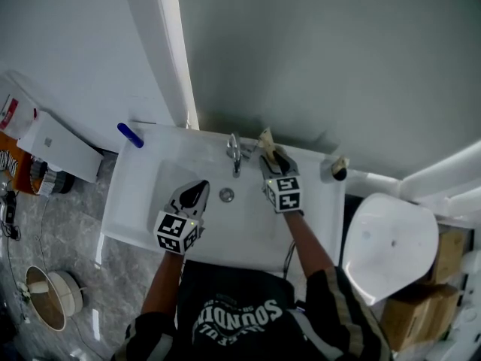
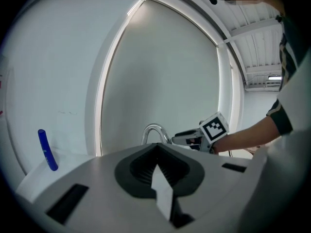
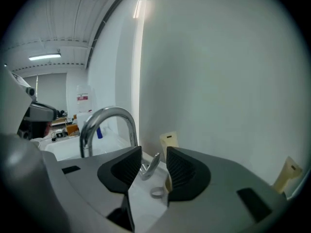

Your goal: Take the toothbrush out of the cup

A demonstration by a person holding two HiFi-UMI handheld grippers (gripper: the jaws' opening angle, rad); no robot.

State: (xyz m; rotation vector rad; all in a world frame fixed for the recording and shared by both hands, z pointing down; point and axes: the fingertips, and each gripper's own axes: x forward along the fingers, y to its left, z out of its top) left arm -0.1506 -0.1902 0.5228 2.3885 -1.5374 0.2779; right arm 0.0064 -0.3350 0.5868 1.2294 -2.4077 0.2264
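1. On the rear ledge of a white, glossy, rectangular sink [image 1: 131,201], a curved chrome tap [image 1: 234,152] rises at the middle, smooth and mirror-bright.
2. The left gripper [image 2: 156,148] is grey matt plastic with dark ribbed pads. It hangs over the basin with its jaws closed to a point and nothing between them. A cube with black-and-white square markers sits on its back.
3. The right gripper [image 3: 153,160] is over the ledge just right of the tap, its jaws standing apart and empty. Through the gap show the tap's slim chrome lever [image 3: 148,165] and a small pale ring [image 3: 156,193] on the ledge; the ribbed pads touch neither.
4. A flat cream piece [image 3: 168,141] with a dark slot near its top stands against the grey wall, just beyond the right gripper.
5. The cup [image 1: 339,174] is small, dark and round-mouthed. It stands at the ledge's right rear corner, apart from both grippers.
6. A similar cream strip [image 1: 340,162] rises at the cup's mouth. It is too small to tell whether it is the toothbrush.
7. A blue, round-ended rod [image 2: 46,150] stands upright at the ledge's left rear corner.
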